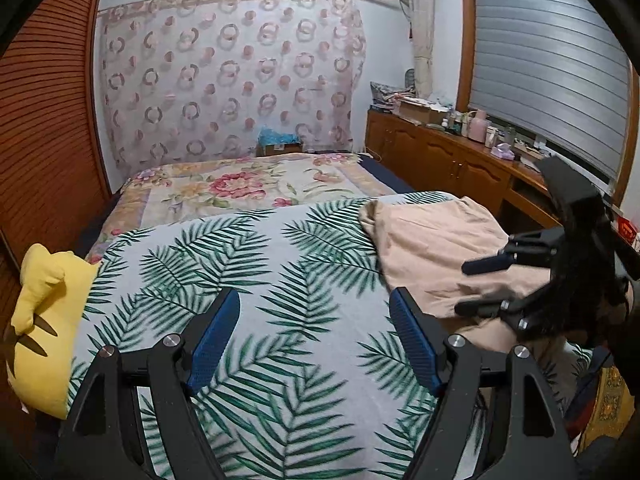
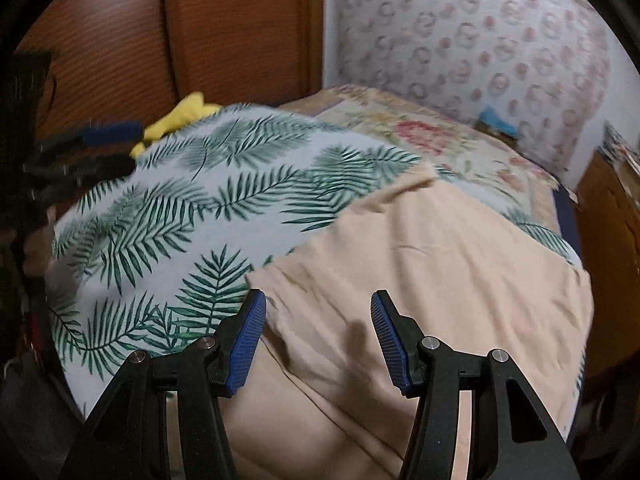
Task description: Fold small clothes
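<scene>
A peach-coloured garment (image 1: 436, 252) lies spread and wrinkled on the palm-leaf sheet (image 1: 256, 264) at the right side of the bed; it fills the lower right of the right wrist view (image 2: 420, 264). My left gripper (image 1: 316, 312) is open and empty above the bare sheet, left of the garment. My right gripper (image 2: 318, 312) is open and empty just above the garment's near part; it also shows in the left wrist view (image 1: 472, 288) over the garment.
A yellow plush toy (image 1: 44, 320) lies at the bed's left edge. A floral blanket (image 1: 248, 184) covers the far half of the bed. A wooden cabinet (image 1: 448, 160) with clutter stands at the right, a wooden wardrobe (image 1: 44, 152) at the left.
</scene>
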`<control>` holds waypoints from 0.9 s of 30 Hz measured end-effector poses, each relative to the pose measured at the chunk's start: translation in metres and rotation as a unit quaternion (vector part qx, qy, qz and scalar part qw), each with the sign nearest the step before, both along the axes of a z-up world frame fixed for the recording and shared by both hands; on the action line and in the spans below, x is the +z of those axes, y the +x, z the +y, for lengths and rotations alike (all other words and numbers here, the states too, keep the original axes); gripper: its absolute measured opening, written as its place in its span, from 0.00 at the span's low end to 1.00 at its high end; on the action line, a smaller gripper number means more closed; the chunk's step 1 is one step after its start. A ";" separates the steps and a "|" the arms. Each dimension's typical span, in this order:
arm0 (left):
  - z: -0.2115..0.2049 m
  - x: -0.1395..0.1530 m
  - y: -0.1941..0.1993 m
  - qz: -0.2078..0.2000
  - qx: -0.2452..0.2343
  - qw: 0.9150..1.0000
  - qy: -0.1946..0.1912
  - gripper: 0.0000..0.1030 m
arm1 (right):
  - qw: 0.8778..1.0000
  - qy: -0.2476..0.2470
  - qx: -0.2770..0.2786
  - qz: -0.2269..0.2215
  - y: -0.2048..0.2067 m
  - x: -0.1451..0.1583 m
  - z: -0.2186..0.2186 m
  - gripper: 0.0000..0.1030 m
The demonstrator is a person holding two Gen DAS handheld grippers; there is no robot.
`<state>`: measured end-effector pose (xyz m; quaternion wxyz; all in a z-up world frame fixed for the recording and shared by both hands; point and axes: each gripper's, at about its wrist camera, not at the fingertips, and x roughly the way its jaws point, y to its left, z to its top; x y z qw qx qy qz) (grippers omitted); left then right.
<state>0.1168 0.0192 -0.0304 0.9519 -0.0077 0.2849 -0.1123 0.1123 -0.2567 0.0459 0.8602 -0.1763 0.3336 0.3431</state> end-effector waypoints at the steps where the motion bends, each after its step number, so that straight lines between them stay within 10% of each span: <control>1: 0.003 0.000 0.004 0.004 0.002 1.000 -0.001 0.76 | 1.000 -0.006 0.006 0.003 0.003 -0.003 0.006 0.55; 18: 0.025 -0.017 0.048 0.054 0.011 0.998 0.013 0.76 | 0.995 -0.037 0.058 0.066 0.034 -0.026 0.041 0.54; 23: 0.018 -0.021 0.062 0.066 -0.003 0.998 0.013 0.76 | 0.996 -0.037 0.050 0.064 0.037 -0.021 0.033 0.06; 27: 0.003 -0.022 0.069 0.070 -0.025 0.997 0.017 0.76 | 0.997 -0.013 0.033 0.061 0.043 -0.002 0.012 0.05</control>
